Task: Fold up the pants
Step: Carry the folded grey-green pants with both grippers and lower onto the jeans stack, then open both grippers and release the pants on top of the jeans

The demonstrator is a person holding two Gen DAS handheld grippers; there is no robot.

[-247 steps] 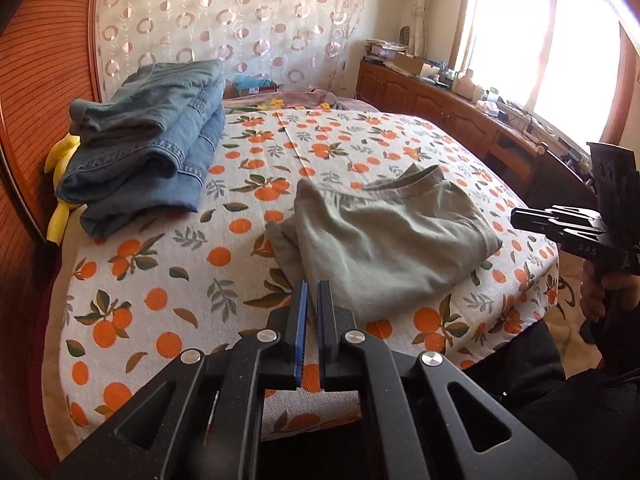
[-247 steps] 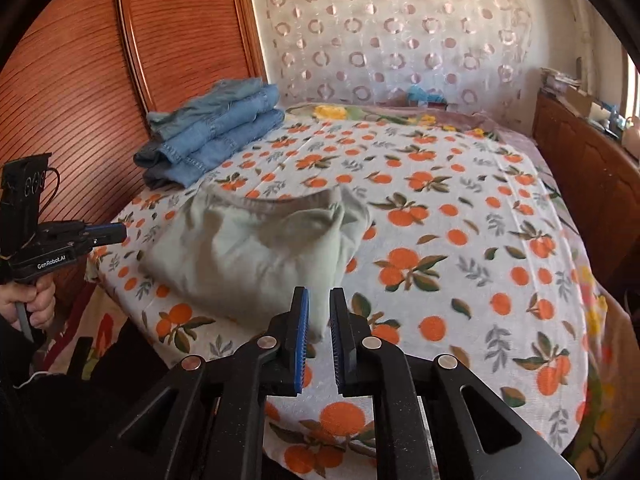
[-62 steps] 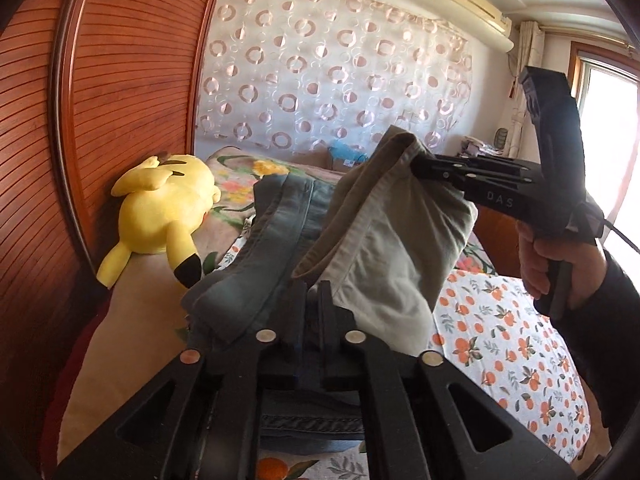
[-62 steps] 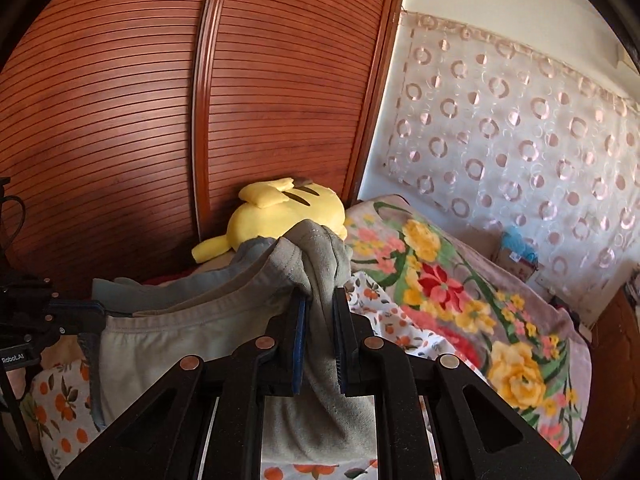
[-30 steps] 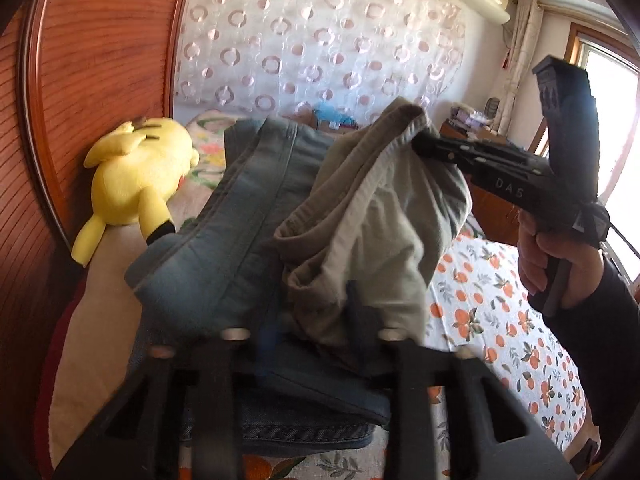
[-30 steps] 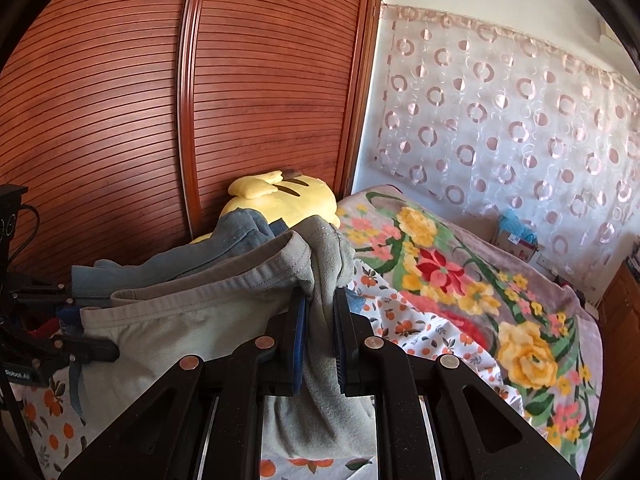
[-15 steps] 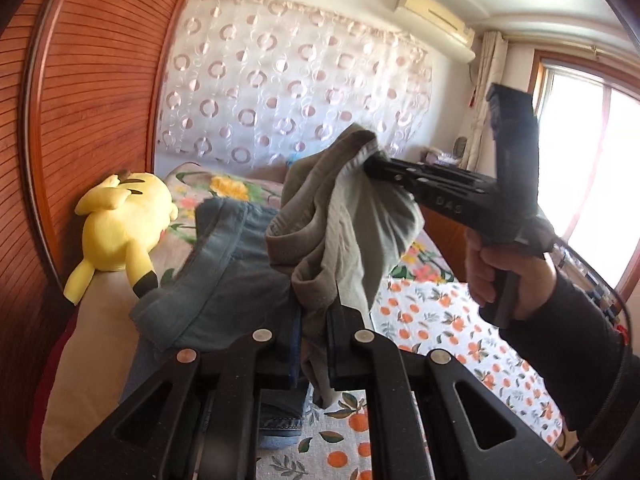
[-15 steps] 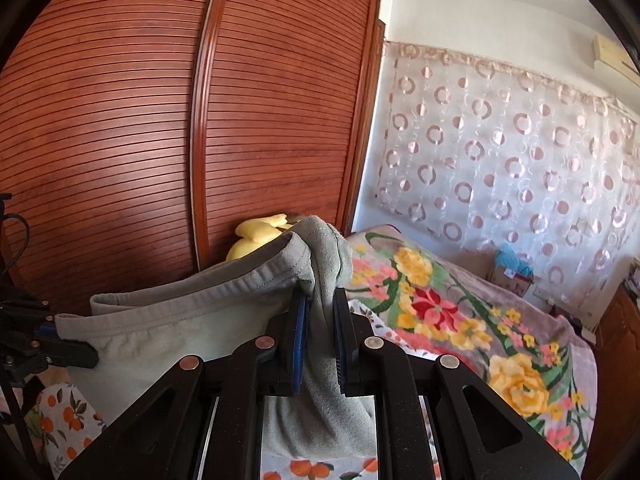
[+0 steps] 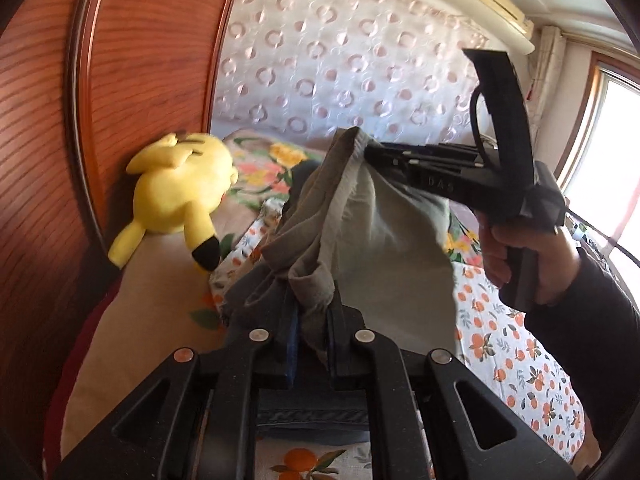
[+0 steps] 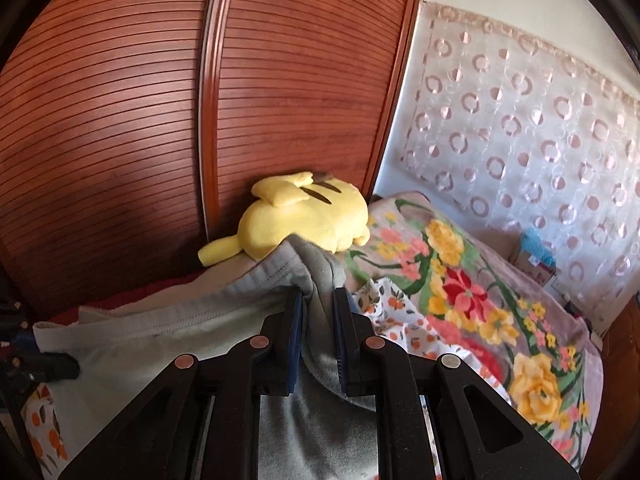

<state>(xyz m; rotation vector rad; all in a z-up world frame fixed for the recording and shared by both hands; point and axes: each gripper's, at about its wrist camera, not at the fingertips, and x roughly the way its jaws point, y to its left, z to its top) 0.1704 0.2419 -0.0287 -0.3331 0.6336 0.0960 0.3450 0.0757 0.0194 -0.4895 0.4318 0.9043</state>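
Note:
The folded grey-green pants hang in the air between both grippers, above the stack of blue jeans at the head of the bed. My left gripper is shut on one bunched corner of the pants. My right gripper is shut on the other corner, with the waistband stretching left; it also shows in the left wrist view, held by a hand. The jeans are mostly hidden behind the pants.
A yellow plush toy lies against the wooden slatted wardrobe beside the jeans. A floral blanket lies at the bed's head under a circle-patterned curtain. The orange-print sheet extends to the right.
Both grippers have kept their hold on the pants. Over the last half second the pants dropped a little and swung toward the plush toy and the jeans stack.

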